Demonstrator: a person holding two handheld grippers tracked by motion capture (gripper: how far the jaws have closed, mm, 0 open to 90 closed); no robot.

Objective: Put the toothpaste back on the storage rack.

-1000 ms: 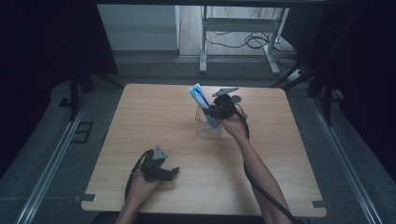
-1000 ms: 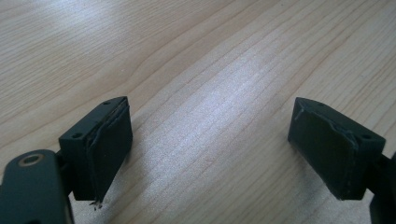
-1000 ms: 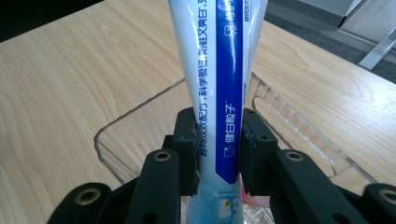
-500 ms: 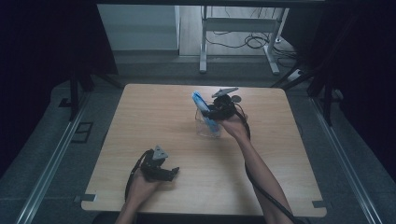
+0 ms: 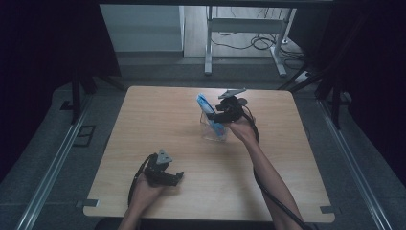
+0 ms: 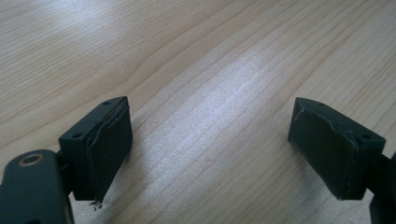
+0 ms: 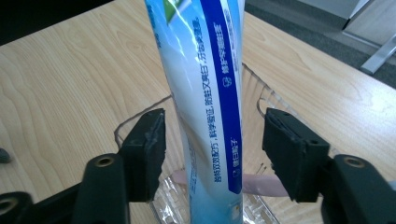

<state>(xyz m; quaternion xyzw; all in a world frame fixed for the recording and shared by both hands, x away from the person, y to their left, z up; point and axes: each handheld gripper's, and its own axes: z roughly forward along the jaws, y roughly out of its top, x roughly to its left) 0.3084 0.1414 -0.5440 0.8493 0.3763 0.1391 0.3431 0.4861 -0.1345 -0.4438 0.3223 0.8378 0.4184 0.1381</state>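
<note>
A blue and white toothpaste tube point(image 5: 208, 110) stands tilted in a clear plastic cup point(image 5: 210, 132) on the far middle of the wooden table point(image 5: 143, 124). My right gripper point(image 5: 217, 116) is level with the tube, jaws on either side of it. In the right gripper view the tube point(image 7: 210, 93) rises between the jaws of the right gripper point(image 7: 215, 144) with a gap on both sides. The jaws have just been opening and no pad presses on the tube. The cup's ribbed rim point(image 7: 261, 100) curves behind it. My left gripper point(image 5: 177, 178) rests open at the near left, and the left gripper point(image 6: 210, 149) has bare wood between its jaws.
A pink thing point(image 7: 261, 184) lies in the bottom of the cup. Beyond the table's far edge stand a metal frame's legs point(image 5: 208, 48) and cables point(image 5: 258, 43) on the floor. Rails point(image 5: 57, 158) run along both sides of the table.
The right jaws have spread apart from the tube. The tube has sunk a little lower into the cup. The left hand has kept still.
</note>
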